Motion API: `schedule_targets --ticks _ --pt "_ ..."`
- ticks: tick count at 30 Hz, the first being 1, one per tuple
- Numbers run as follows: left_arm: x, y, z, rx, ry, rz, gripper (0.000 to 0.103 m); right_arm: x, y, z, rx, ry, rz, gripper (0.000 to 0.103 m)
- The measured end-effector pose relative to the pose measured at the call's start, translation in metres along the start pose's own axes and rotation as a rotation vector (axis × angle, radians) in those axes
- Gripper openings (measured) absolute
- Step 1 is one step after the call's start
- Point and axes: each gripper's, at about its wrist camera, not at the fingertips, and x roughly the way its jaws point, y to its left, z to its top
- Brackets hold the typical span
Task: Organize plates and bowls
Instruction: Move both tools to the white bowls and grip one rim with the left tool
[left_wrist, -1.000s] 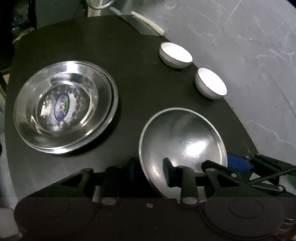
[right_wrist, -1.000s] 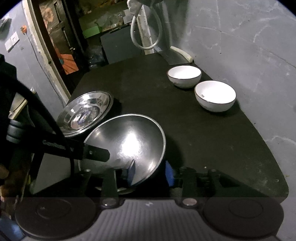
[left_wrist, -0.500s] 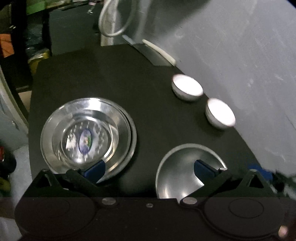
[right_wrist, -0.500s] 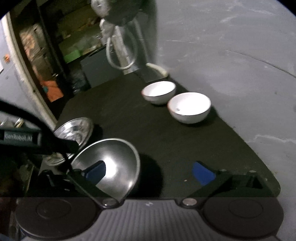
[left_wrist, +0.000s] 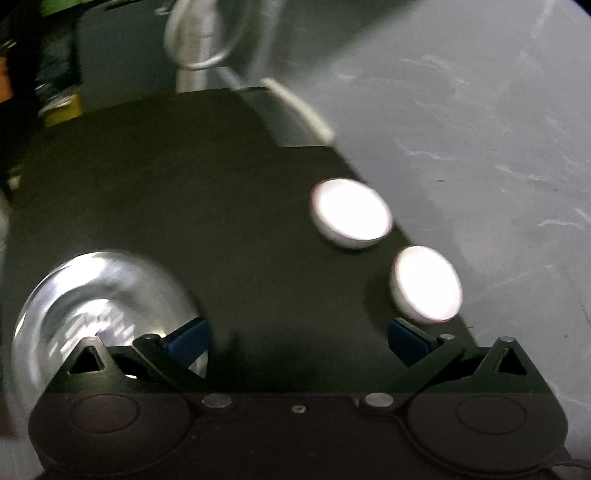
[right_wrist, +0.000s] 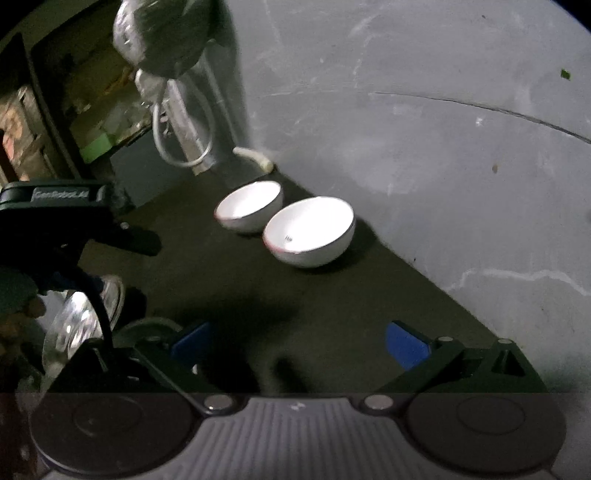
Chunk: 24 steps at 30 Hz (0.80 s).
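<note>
Steel bowl gone; bowls (right_wrist: 310, 230) nr edge.

A dim, rough storeroom or back kitchen: a bare grey plaster wall (right_wrist: 424, 122) rises behind the black table (right_wrist: 229, 280), a loop of pale hose (right_wrist: 184, 147) hangs beyond its far end, beside cluttered shelves (right_wrist: 55, 122).

The left gripper (left_wrist: 298, 338) has its jaws spread wide with nothing between them. The right gripper (right_wrist: 299, 339) is likewise spread wide and holds nothing.
</note>
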Motion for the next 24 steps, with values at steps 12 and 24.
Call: schedule_targets --ticks 12,24 --pt "0.066 -0.055 0.04 0.117 0.054 -0.087 0.102 0.038 -0.027 0.028 0.141 -0.043 -0.061 0.103" --pt "0.087 -0.056 0.038 0.117 0.11 -0.08 0.102 0.059 -0.029 0.029 0.194 -0.05 -0.071 0.103"
